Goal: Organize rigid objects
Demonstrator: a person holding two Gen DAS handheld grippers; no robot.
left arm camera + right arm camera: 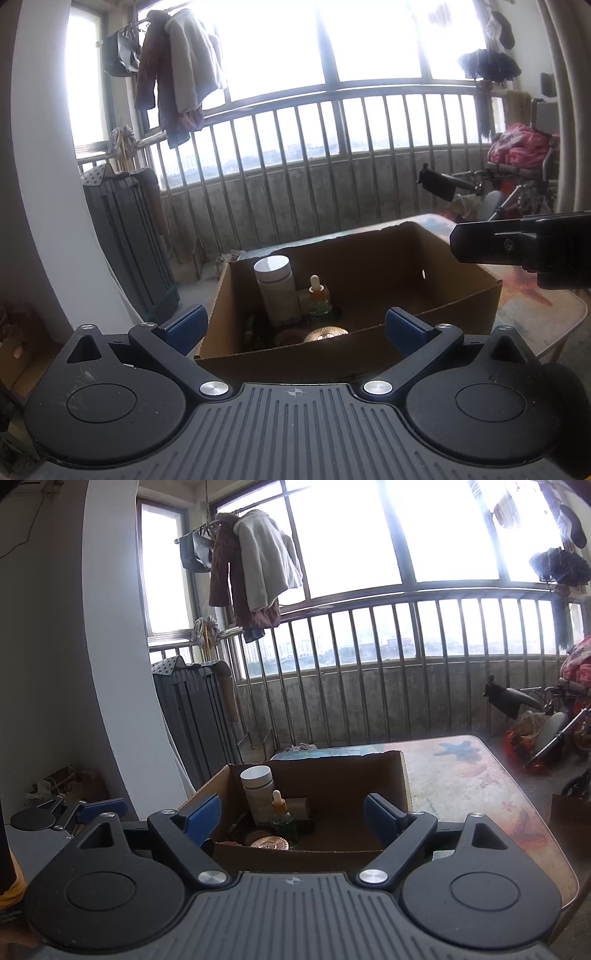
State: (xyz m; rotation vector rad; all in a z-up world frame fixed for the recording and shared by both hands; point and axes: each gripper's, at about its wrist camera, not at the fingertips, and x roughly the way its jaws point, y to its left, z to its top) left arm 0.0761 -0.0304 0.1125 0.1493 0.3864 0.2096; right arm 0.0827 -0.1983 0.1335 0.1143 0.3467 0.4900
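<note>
Daylight floods through blown-out windows (369, 37), backlighting the dim room; the box (369, 258) interior sits shadowed; fisheye bends edges.

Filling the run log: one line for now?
left gripper open | right gripper open | white bottle, dropper bottle in cardboard box

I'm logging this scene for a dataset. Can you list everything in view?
box: one, brown cardboard, on table
jar: one, white, upright in box, left side
dropper bottle: one, amber and green, beside jar
gold lid: one, ribbed, near box front
table: one, patterned top, under box
coats: two, cream and maroon, hung at window
railing: one, metal, behind table
left tongs: blue pads, open, empty
right tongs: blue pads, open, empty
</note>
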